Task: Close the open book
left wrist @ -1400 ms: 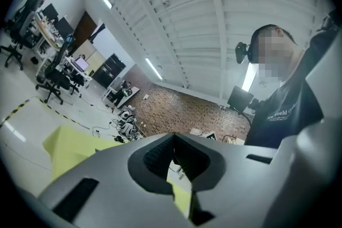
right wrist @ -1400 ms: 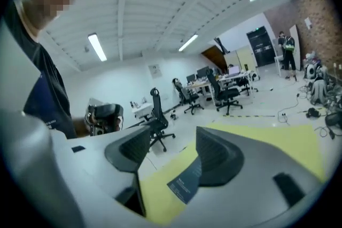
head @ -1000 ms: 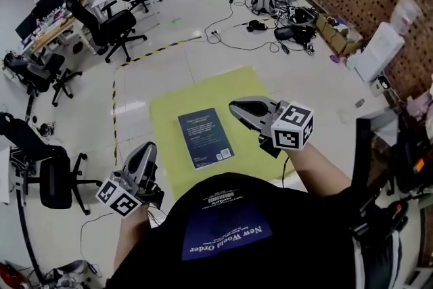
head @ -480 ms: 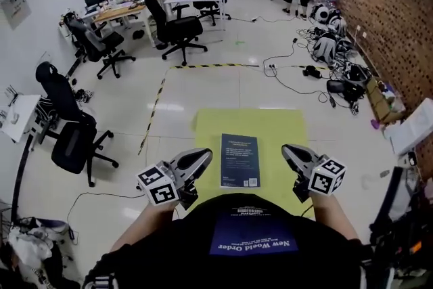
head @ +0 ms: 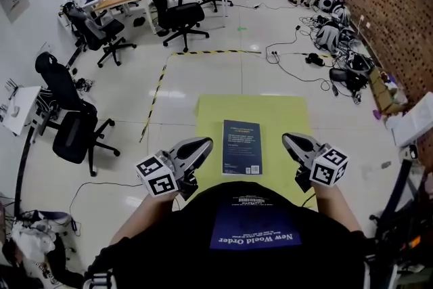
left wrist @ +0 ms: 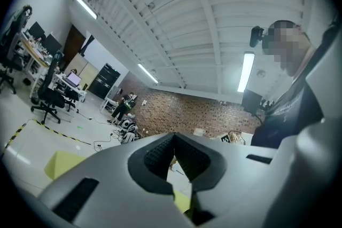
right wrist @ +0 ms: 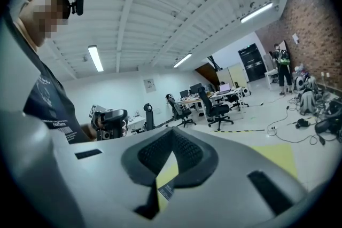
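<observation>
On yellow mat (head: 284,115), dark-blue book (head: 241,147) lies closed

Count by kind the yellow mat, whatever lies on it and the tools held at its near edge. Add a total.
Dark blue book: 1
Yellow mat: 1
Grippers: 2 (left gripper, right gripper)
Total: 4
</observation>
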A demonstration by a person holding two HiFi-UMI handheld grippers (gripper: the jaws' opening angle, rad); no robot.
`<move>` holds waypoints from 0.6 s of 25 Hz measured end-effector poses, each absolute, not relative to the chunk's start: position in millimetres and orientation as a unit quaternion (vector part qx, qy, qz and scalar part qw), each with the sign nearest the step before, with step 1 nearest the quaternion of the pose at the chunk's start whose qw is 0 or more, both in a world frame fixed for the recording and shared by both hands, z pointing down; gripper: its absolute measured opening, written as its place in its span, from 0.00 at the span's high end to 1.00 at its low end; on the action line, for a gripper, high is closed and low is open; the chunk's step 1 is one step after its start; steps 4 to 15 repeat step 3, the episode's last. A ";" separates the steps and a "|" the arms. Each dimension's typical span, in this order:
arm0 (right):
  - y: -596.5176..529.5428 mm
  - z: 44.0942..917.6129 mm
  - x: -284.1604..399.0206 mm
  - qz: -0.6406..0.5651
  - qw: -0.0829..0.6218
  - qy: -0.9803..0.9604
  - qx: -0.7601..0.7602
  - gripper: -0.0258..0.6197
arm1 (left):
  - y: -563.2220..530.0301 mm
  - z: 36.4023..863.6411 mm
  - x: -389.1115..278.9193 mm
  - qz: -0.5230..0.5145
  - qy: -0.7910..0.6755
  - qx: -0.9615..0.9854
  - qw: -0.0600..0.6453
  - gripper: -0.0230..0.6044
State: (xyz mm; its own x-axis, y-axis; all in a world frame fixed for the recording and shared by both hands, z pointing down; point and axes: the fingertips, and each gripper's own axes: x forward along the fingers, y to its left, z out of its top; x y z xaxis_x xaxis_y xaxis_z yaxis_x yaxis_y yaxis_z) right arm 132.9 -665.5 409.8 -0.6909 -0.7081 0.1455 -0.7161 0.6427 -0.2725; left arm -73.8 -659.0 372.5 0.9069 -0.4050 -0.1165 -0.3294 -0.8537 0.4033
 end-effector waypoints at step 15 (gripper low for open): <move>-663.1 408.9 130.0 0.148 0.015 -0.909 0.390 0.98 | -656.3 371.1 -73.4 -0.098 -0.188 0.959 0.187 0.95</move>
